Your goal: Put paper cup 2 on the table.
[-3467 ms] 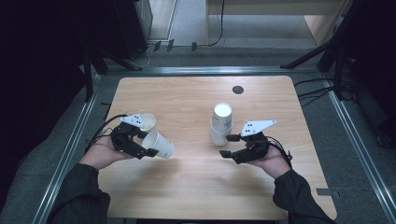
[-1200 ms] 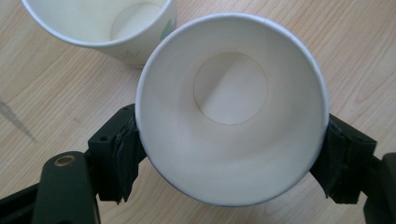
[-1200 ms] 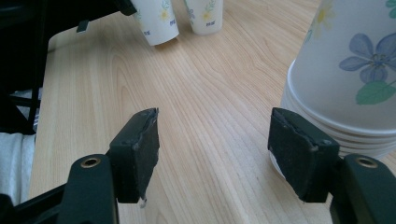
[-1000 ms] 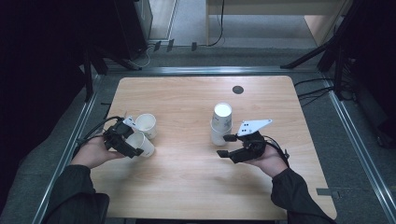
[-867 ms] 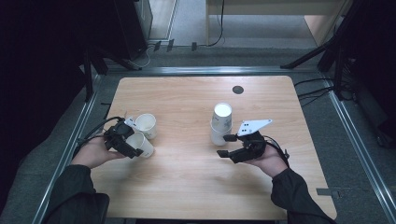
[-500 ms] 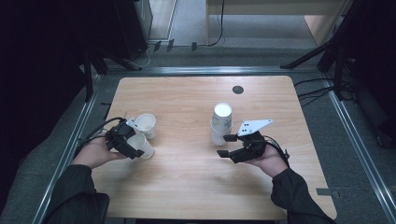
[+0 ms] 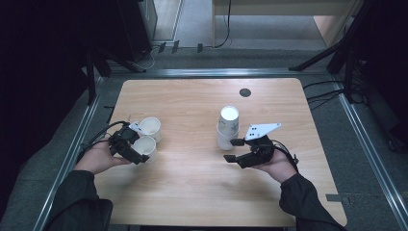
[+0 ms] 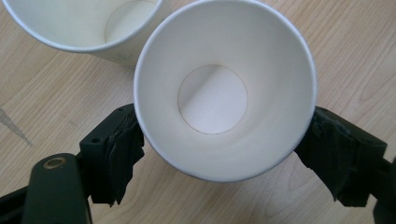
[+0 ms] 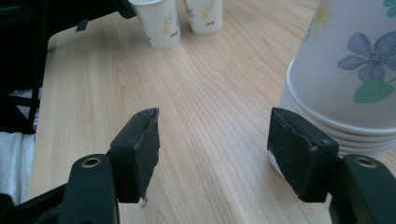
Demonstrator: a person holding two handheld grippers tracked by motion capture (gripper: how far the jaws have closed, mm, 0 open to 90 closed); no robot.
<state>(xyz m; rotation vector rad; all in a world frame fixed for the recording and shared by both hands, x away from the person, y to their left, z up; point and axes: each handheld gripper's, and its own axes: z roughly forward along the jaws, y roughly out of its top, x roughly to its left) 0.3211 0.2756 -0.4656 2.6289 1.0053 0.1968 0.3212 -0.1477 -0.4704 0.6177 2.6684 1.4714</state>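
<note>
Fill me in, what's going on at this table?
A person is setting out paper cups from an upside-down stack. The left tongs have just been opening around an upright cup standing on the table beside another upright cup; their pads look barely clear of it. The right tongs are open and empty, next to the stack's base.

sleeves: dark, long, on both forearms | left gripper [image 7: 137,153]: black body, black cable, worn rubber pads, brass screw at jaw base | right gripper [image 7: 232,150]: black, grey three-cornered plate on top, brass screws
</note>
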